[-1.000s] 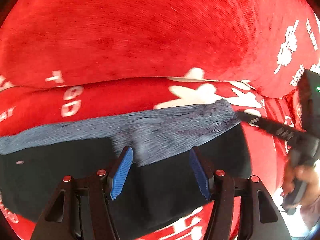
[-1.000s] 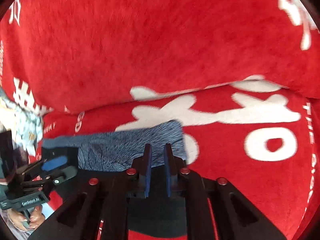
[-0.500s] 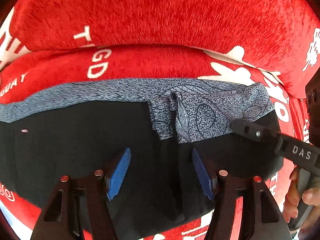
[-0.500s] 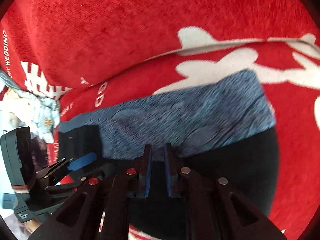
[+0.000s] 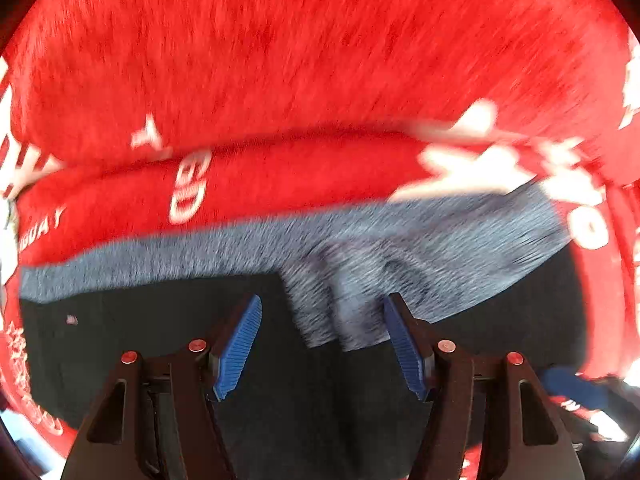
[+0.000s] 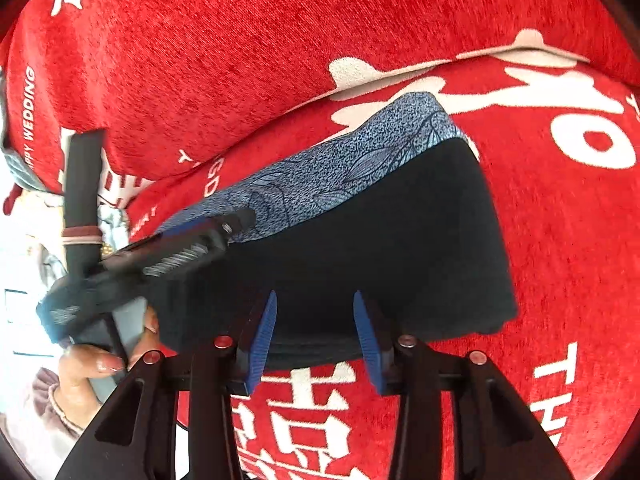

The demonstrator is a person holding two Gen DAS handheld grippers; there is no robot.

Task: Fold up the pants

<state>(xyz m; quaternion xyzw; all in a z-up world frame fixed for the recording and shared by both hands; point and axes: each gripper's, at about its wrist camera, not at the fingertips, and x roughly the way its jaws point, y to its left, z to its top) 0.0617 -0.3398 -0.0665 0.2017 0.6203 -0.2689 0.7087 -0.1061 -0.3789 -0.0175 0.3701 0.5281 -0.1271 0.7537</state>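
here black pants [image 6: 360,248] folded, blue-grey patterned waistband [image 6: 328,168].

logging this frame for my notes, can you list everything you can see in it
pants: one, black with a blue-grey patterned band, folded flat on the cover
cover: one, red with white lettering, under and behind the pants
left claw: one, black with blue pads, open above the pants
right claw: one, black with blue pads, open at the near edge of the pants
hand: one, lower left in the right view, holding the left claw's handle
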